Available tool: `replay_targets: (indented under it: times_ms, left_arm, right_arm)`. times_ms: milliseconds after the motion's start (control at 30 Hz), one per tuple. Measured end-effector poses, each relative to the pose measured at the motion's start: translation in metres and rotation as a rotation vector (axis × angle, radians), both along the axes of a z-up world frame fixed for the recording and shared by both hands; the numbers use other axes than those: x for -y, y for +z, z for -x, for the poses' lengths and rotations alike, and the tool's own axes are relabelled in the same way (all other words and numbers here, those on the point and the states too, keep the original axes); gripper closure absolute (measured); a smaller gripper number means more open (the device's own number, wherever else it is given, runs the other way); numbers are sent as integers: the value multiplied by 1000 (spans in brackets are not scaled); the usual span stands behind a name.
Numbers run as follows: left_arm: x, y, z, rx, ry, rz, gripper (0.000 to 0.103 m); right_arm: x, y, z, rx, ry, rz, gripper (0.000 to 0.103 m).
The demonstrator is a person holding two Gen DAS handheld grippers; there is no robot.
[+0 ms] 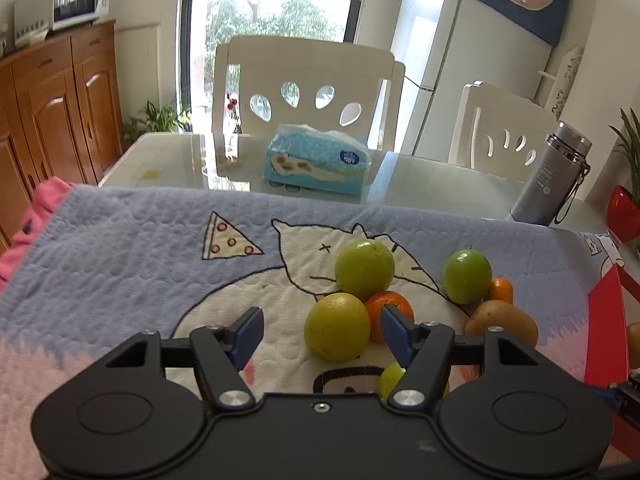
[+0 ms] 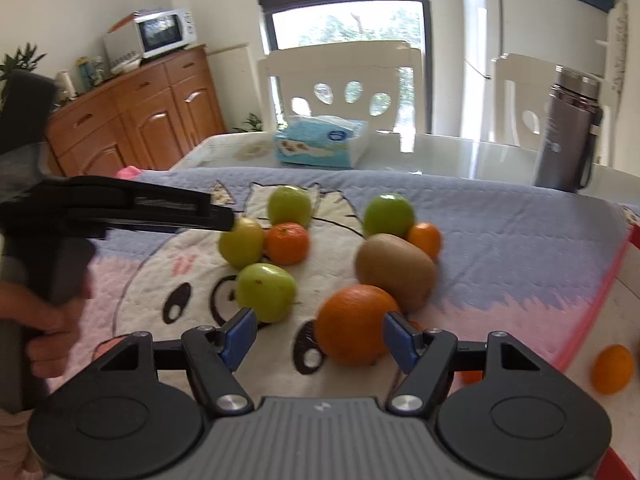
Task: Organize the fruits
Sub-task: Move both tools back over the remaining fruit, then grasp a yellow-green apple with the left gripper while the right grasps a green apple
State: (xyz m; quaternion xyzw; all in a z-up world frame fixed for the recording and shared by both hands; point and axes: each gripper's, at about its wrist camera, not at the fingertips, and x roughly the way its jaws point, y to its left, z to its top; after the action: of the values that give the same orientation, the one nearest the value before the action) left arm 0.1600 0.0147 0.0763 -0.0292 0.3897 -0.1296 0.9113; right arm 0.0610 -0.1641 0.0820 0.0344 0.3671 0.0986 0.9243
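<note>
Both sets of jaws stand apart and empty over the cat-print blanket (image 2: 520, 232) — left gripper (image 1: 322, 330) by a yellow-green fruit (image 1: 337, 327), right gripper (image 2: 320, 336) at the big orange (image 2: 354, 324).

green fruit (image 1: 390, 378) half hidden behind left gripper (image 1: 322, 330), kiwi (image 2: 396, 270) blurred

Daylight pours through the window (image 1: 276, 12) at twelve o'clock. White chairs (image 1: 304, 88) stand before it. A wooden cabinet (image 1: 52, 108) sits at nine.
</note>
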Motion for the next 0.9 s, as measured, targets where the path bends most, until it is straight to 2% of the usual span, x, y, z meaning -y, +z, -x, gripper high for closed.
replay_targets:
  times_ms: [300, 433, 600, 667, 767, 900]
  left_arm:
    - [-4, -21, -23, -64, -29, 45, 25]
    - [-9, -25, -31, -85, -50, 68, 26]
    - [-15, -27, -35, -103, -63, 104, 26]
    - [-15, -29, -36, -118, -69, 119, 27]
    - [-14, -33, -38, -135, -76, 123, 27]
    - [-10, -36, -37, -142, -81, 116, 27]
  right_arm:
    - [-43, 3, -21, 15, 137, 100, 32]
    - [-56, -7, -32, -5, 181, 118, 34]
    - [-60, -30, -47, -45, 164, 100, 39]
    - [-63, -33, -46, -22, 168, 124, 42]
    - [-61, -34, -46, -5, 155, 90, 42]
    - [-61, -35, -46, 32, 132, 95, 42]
